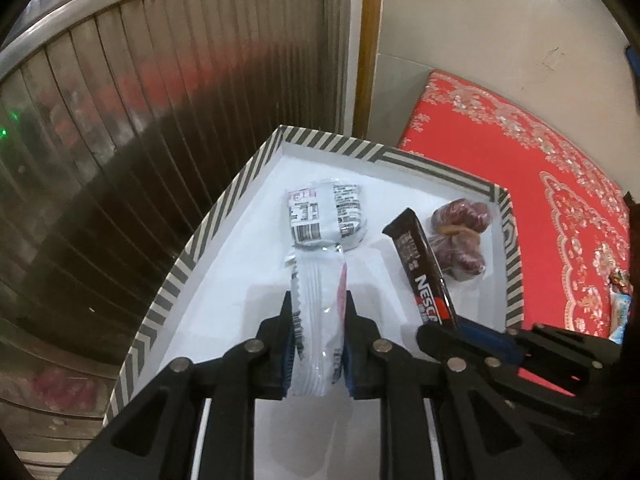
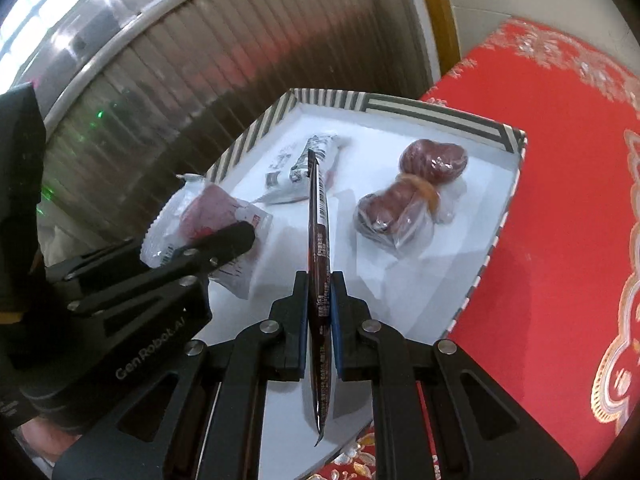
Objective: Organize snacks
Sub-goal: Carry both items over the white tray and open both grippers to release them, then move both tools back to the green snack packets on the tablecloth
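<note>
Readable writing: white "NESC…" lettering on the dark brown glossy stick sachet (image 1: 424, 268); the rest of the word is cut off at the red patch near its lower end. "GenRobot.AI" is printed in grey on the black arm of the left gripper (image 2: 224, 242), seen from the right wrist view. The barcode and fine print on the other packets are too small to read.

Container: shallow white cardboard box with a black-and-white striped rim (image 1: 224, 204), set on a red cloth with pale floral embroidery (image 1: 560, 184). Lying on the box floor: a small white packet with a barcode and nutrition panel (image 1: 326, 216), and a clear plastic bag of dark red dates tied with a tan band (image 1: 458, 240), near the right wall.

Tongs: the left gripper (image 1: 318, 340) has its jaws narrow, pads pressed on a white crinkled plastic snack packet with red print (image 1: 318, 320), held over the box floor. The right gripper (image 2: 320, 312) is nearly closed, clamping the brown sachet edge-on, the sachet pointing out above the box between the white packets and the dates.

Around: a ribbed metal shutter (image 1: 160, 120) behind the box, a wooden door frame (image 1: 366, 40) beside it, and more wrapped snacks (image 1: 620, 308) at the right edge of the cloth.
</note>
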`<move>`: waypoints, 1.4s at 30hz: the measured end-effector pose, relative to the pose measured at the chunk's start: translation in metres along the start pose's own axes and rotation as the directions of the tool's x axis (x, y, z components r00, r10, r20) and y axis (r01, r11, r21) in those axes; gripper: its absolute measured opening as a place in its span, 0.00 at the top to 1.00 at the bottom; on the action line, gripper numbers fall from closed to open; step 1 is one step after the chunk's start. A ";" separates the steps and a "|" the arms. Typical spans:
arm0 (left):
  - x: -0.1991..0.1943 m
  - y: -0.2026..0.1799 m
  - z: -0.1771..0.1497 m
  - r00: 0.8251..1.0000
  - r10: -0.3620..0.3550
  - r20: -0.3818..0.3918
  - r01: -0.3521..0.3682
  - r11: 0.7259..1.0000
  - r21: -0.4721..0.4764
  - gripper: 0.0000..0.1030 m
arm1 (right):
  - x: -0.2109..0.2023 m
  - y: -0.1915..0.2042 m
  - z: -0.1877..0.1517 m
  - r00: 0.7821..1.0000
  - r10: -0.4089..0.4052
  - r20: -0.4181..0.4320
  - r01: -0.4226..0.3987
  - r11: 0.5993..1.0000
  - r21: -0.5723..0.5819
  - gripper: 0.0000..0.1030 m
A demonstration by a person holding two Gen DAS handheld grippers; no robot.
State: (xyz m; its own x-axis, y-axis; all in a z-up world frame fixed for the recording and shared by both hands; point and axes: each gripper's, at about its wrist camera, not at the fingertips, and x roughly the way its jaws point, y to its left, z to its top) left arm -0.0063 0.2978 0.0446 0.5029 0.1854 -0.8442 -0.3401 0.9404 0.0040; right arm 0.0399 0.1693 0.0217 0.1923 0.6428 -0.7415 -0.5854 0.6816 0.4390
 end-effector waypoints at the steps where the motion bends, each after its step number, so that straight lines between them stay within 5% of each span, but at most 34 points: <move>1: 0.000 0.001 0.001 1.000 0.006 -0.001 -0.006 1.000 -0.007 0.60 | -0.002 -0.001 0.000 1.000 0.010 0.002 -0.011 1.000 0.014 0.86; 4: -0.006 0.005 0.003 1.000 0.015 0.027 -0.014 0.999 -0.036 0.29 | -0.012 -0.007 0.001 0.999 0.024 0.028 -0.025 0.999 0.041 0.85; 5: -0.010 0.006 0.003 0.999 0.017 0.045 -0.015 0.999 -0.043 0.26 | -0.019 -0.008 0.000 0.999 0.022 0.050 -0.024 0.999 0.043 0.85; 10: -0.036 -0.008 0.003 0.993 0.032 0.113 -0.031 0.999 -0.017 0.20 | -0.054 -0.010 -0.007 0.993 -0.006 0.121 0.003 1.000 0.022 0.85; 18: -0.070 -0.070 -0.003 0.982 -0.083 0.169 0.068 0.994 0.091 0.14 | -0.139 -0.042 -0.045 0.963 -0.114 0.246 0.108 0.993 0.037 0.84; 19: -0.073 -0.081 -0.004 0.980 -0.103 0.170 0.085 0.990 0.110 0.13 | -0.150 -0.049 -0.053 0.957 -0.133 0.259 0.125 0.991 0.049 0.83; 21: -0.079 -0.100 -0.007 0.975 -0.147 0.165 0.125 0.982 0.141 0.11 | -0.173 -0.063 -0.070 0.941 -0.179 0.287 0.164 0.984 0.075 0.65; 22: -0.081 -0.111 -0.008 0.972 -0.172 0.159 0.148 0.977 0.156 0.11 | -0.181 -0.068 -0.077 0.935 -0.198 0.294 0.181 0.980 0.084 0.52; 23: -0.083 -0.122 -0.011 0.969 -0.198 0.150 0.172 0.970 0.171 0.11 | -0.191 -0.076 -0.085 0.928 -0.224 0.299 0.205 0.974 0.095 0.50; 32: -0.075 -0.220 -0.044 0.932 -0.363 -0.009 0.350 0.892 0.285 0.10 | -0.276 -0.154 -0.154 0.860 -0.429 0.277 0.351 0.890 0.290 0.50; 42: -0.065 -0.285 -0.084 0.897 -0.411 -0.161 0.441 0.834 0.331 0.10 | -0.287 -0.190 -0.191 0.867 -0.438 0.239 0.330 0.862 0.384 0.50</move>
State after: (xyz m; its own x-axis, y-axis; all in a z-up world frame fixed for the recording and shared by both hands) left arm -0.0090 -0.0060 0.0529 0.4631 -0.2659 -0.8455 0.2016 0.9605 -0.1916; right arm -0.0540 -0.2116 0.0544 0.6112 0.3422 -0.7137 -0.1388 0.9341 0.3290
